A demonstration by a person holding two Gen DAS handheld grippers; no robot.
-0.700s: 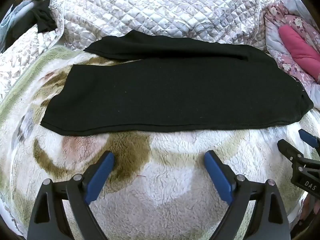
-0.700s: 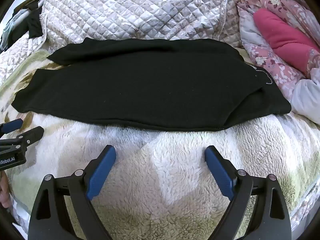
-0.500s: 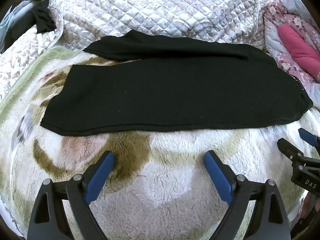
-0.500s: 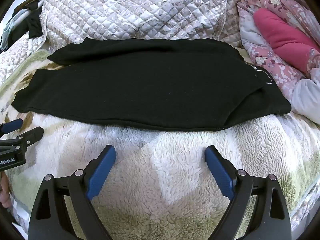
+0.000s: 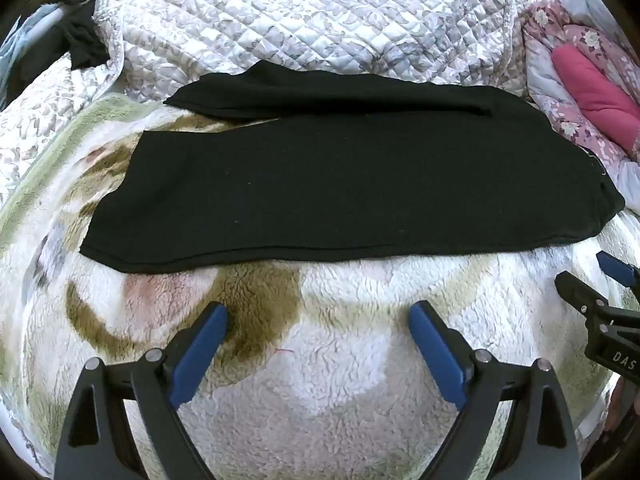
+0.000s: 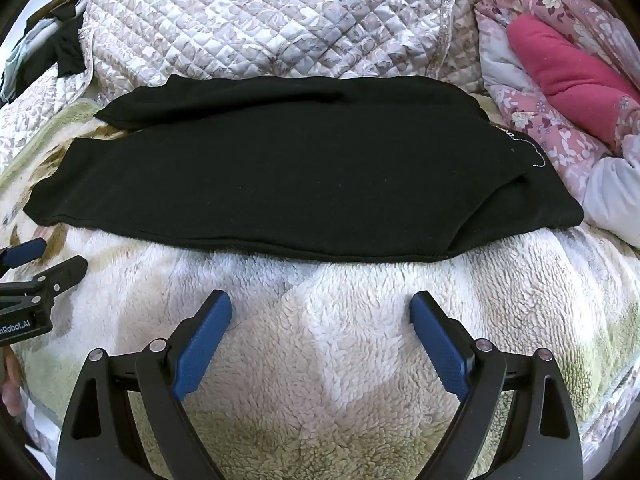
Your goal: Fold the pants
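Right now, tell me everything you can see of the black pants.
The black pants are a soft, matte knit fabric, laid flat lengthwise across the fluffy blanket. The legs point left, one partly overlapping the other; the waist end is at the right, near the pink floral bedding. Their far edge meets the quilted cover. Neither gripper touches them.

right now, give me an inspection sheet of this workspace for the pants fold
surface: fleece blanket, white with olive and pink patches, covers the bed.
job's things: black pants lie flat across the blanket, legs side by side, far leg offset; waist end at the right.
clutter: quilted cover behind the pants; pink floral bedding at right; dark clothes far left.
grippers: left gripper and right gripper open, short of the pants' near edge, blue fingers holding nothing.
cables: nothing seen.
surroundings: hidden beyond the bedding.
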